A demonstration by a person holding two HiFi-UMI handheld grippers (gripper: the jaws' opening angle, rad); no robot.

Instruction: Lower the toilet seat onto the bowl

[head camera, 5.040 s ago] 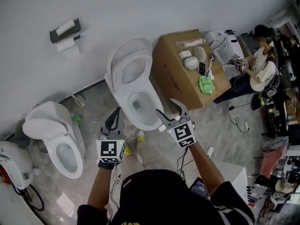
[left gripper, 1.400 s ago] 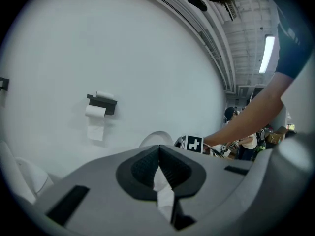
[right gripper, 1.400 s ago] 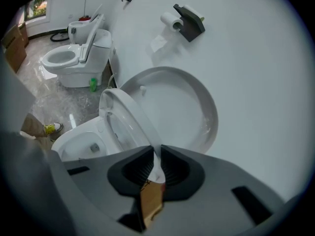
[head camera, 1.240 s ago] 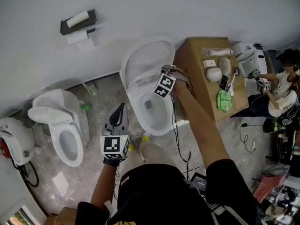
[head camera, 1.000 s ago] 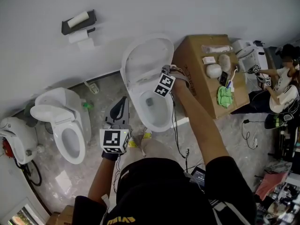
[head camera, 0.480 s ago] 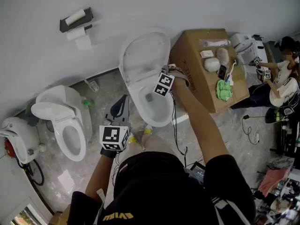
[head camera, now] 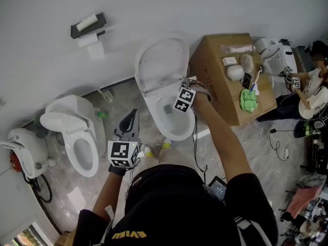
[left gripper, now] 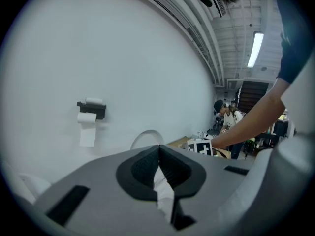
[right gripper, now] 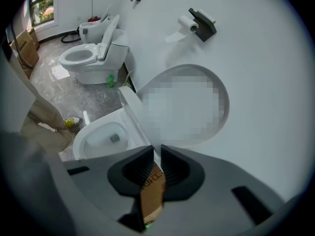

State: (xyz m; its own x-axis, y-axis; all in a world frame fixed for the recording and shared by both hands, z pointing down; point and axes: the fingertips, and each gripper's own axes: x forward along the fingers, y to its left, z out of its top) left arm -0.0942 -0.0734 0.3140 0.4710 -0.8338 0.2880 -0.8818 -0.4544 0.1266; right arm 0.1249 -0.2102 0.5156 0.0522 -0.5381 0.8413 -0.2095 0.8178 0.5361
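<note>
Two grippers are being held near the toilet. The right gripper (right gripper: 155,150) is being kept closed on the toilet seat (right gripper: 134,113). A thin white edge of the seat is being pinched between the dark fingers (right gripper: 132,168), which are being kept only a narrow gap apart. From the fingertips, the seat is being seen edge-on, running up and away to the left. It is being held raised, well off the bowl (right gripper: 86,129), which is lying below and left of the fingers. The lid (right gripper: 222,90) is being leaned toward the wall, beyond and right of the fingertips. In the head view, the right gripper (head camera: 185,81) is being held at the right side of the seat (head camera: 180,60), above the bowl rim (head camera: 177,136).

The left gripper (left gripper: 159,147) is being held with its fingers pressed together and nothing between them. In the head view, the left gripper (head camera: 132,114) is being held low, left of the bowl and well apart from the seat. A toilet-roll holder (left gripper: 91,107) is being shown on the wall, beyond and left of these fingertips.
</note>
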